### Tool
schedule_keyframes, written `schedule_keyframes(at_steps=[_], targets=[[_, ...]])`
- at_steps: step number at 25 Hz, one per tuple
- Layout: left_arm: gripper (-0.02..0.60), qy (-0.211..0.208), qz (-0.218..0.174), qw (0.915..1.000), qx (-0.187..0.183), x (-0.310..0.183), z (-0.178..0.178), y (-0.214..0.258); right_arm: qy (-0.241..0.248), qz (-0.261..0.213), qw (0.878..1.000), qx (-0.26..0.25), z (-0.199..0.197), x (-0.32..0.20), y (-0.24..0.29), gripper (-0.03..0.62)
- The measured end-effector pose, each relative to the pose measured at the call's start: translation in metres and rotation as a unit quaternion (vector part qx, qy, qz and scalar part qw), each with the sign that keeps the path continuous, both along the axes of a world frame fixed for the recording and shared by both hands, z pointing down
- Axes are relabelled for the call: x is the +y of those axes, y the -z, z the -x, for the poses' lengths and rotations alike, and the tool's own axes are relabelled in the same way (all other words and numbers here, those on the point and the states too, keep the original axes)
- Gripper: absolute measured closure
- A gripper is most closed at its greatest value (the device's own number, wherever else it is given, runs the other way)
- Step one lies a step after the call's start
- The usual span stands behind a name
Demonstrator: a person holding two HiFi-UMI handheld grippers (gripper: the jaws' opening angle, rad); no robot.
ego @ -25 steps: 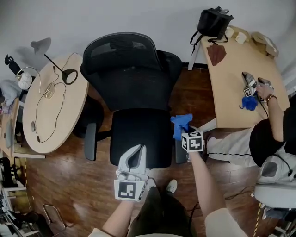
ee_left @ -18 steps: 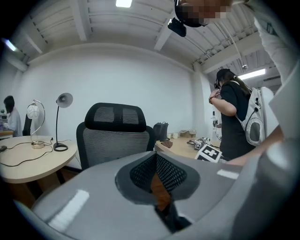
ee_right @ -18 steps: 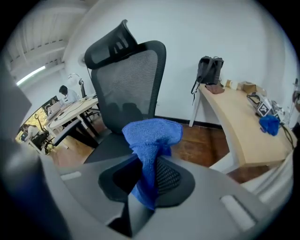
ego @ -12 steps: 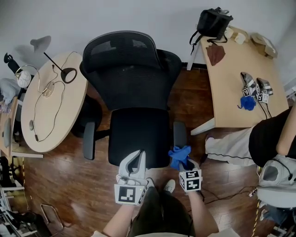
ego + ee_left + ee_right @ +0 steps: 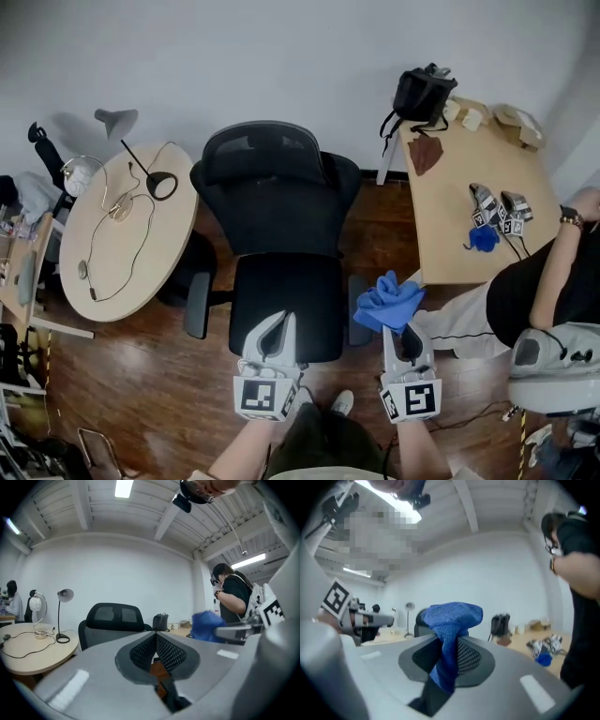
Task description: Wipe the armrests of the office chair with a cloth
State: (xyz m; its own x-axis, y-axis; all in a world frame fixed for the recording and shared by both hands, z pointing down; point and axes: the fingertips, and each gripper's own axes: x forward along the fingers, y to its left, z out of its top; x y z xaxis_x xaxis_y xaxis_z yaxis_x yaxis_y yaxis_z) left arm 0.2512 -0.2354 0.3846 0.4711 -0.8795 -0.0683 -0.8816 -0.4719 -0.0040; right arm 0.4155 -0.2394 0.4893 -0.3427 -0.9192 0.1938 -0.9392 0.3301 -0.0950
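Note:
The black mesh office chair (image 5: pixel 274 225) stands in front of me, its left armrest (image 5: pixel 198 305) bare and its right armrest (image 5: pixel 352 285) partly hidden behind a blue cloth (image 5: pixel 388 302). My right gripper (image 5: pixel 403 328) is shut on that cloth, holding it up just right of the seat, apart from the armrest. In the right gripper view the blue cloth (image 5: pixel 452 616) bunches above the jaws and hangs down between them. My left gripper (image 5: pixel 274 330) hovers over the seat's front edge, shut with nothing in it. The chair (image 5: pixel 115 618) shows beyond its jaws.
A round table (image 5: pixel 89 272) with a desk lamp (image 5: pixel 157 183) and cables stands at the left. A wooden desk (image 5: pixel 450 202) at the right bears a black bag (image 5: pixel 419 92), other grippers (image 5: pixel 493 212) and a second blue cloth (image 5: pixel 483 238). A person (image 5: pixel 539 286) sits at the right.
My right gripper has pulled back from the right armrest toward me and lifted the cloth clear. The head view has drawn back. The left gripper has barely moved.

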Motion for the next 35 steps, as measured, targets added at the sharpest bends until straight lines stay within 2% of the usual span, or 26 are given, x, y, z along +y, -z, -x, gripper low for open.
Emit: schedule_keyframes(at_steps=[4, 6, 9, 12, 13, 16, 21, 25, 28, 29, 32, 35], targets=[[0.529, -0.006, -0.019, 0.9997, 0.014, 0.037, 0.003, 0.109, -0.005, -0.068, 0.998, -0.009, 0.001, 0.03, 0.08, 0.516], [0.529, -0.011, 0.0, 0.9999, 0.002, 0.055, 0.004, 0.133, -0.007, -0.104, 0.994, -0.013, 0.0, 0.046, 0.122, 0.516], [0.529, -0.009, 0.029, 0.9994, -0.018, 0.069, 0.007, 0.142, -0.011, -0.159, 0.987, -0.02, -0.002, 0.071, 0.186, 0.516], [0.529, -0.006, -0.054, 0.9985, 0.006, 0.074, 0.024, 0.17, -0.015, -0.209, 0.977, -0.027, -0.002, 0.094, 0.246, 0.514], [0.529, -0.003, -0.067, 0.9977, 0.007, 0.077, 0.035, 0.177, -0.015, -0.223, 0.974, -0.029, 0.0, 0.1, 0.262, 0.514], [0.529, 0.012, -0.068, 0.9976, -0.003, 0.084, 0.082, 0.185, -0.013, -0.244, 0.969, -0.036, 0.019, 0.111, 0.292, 0.514], [0.529, 0.029, -0.069, 0.9972, -0.007, 0.085, 0.17, 0.189, -0.006, -0.236, 0.971, -0.036, 0.089, 0.105, 0.297, 0.514], [0.529, 0.019, -0.059, 0.9981, -0.005, 0.068, 0.263, 0.179, -0.012, -0.22, 0.975, -0.02, 0.172, 0.087, 0.286, 0.514], [0.529, 0.003, 0.03, 0.9986, -0.044, 0.058, 0.346, 0.158, -0.033, -0.2, 0.979, -0.024, 0.252, 0.078, 0.257, 0.514], [0.529, -0.002, 0.043, 0.9976, -0.055, 0.058, 0.371, 0.151, -0.041, -0.194, 0.98, -0.031, 0.278, 0.08, 0.244, 0.514], [0.529, -0.011, 0.036, 0.9977, -0.055, 0.059, 0.428, 0.135, -0.05, -0.186, 0.98, -0.043, 0.339, 0.088, 0.218, 0.514], [0.529, -0.019, 0.033, 0.9981, -0.048, 0.058, 0.457, 0.126, -0.045, -0.177, 0.983, -0.036, 0.379, 0.097, 0.216, 0.514]])
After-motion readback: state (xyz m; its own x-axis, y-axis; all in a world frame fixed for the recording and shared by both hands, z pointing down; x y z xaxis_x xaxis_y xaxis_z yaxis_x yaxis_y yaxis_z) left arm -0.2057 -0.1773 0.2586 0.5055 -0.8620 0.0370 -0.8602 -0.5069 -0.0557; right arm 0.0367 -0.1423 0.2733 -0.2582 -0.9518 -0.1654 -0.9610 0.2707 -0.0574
